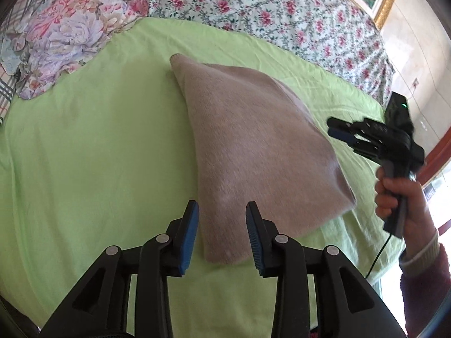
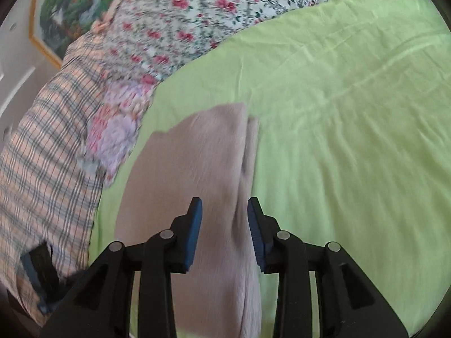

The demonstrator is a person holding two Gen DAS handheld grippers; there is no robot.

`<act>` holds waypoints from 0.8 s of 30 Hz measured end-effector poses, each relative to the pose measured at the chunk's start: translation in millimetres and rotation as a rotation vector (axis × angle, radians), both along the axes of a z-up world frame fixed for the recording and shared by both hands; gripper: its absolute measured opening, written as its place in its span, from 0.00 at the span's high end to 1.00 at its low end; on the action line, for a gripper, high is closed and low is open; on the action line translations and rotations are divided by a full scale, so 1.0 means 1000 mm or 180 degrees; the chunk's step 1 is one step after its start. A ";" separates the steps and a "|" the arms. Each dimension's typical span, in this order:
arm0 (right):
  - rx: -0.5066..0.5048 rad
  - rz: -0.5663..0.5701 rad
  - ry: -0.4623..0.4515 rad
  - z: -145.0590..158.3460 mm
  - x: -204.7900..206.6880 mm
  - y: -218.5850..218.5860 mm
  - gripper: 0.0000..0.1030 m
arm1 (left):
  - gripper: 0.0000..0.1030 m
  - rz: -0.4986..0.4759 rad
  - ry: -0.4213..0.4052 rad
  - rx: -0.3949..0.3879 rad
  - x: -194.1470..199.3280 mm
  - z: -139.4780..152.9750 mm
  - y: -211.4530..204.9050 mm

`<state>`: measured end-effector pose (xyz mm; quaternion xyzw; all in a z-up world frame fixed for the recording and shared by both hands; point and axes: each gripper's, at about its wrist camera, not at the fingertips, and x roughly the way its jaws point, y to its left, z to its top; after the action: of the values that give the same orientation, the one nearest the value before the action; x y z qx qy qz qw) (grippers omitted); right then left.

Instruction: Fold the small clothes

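Note:
A folded beige fuzzy cloth (image 1: 253, 146) lies flat on the green sheet (image 1: 98, 146). My left gripper (image 1: 222, 233) is open and empty, hovering over the cloth's near corner. My right gripper (image 1: 335, 129) appears at the right of the left wrist view, held in a hand just off the cloth's right edge. In the right wrist view the right gripper (image 2: 224, 231) is open and empty above the cloth (image 2: 191, 174), whose folded edge runs between the fingers. The left gripper (image 2: 39, 276) shows at the lower left there.
A floral quilt (image 1: 282, 8) lies bunched along the far side of the bed. A peony-print pillow (image 1: 67, 36) and a plaid cover (image 2: 42, 169) sit at one end. A framed picture (image 2: 64, 14) hangs on the wall. A cable (image 1: 377, 256) trails from the right gripper.

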<state>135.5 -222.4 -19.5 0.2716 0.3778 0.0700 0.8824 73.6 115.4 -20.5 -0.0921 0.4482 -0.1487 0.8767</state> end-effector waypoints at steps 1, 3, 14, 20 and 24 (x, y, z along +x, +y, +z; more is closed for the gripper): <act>0.0050 -0.0027 0.0011 -0.003 0.012 -0.004 0.66 | 0.66 0.0017 0.0022 -0.0010 0.004 -0.001 0.000; 0.0170 -0.0061 0.0008 -0.007 0.036 -0.010 0.66 | 0.66 0.0030 0.0058 0.0000 0.013 -0.005 0.000; -0.0176 -0.0104 0.0068 -0.015 0.074 -0.007 0.93 | 0.64 0.0037 0.0191 -0.0022 0.030 -0.022 0.000; -0.0085 -0.0227 0.0136 -0.012 0.067 -0.013 0.84 | 0.65 0.0030 0.0182 0.0023 0.027 -0.018 -0.003; -0.0162 -0.0180 -0.0026 0.015 0.028 -0.007 0.84 | 0.65 0.0031 0.0138 0.0043 0.022 -0.013 -0.004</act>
<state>163.5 -229.3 -4.6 0.2593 0.3681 0.0366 0.8921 95.2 110.9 -33.5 -0.0916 0.4676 -0.1394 0.8681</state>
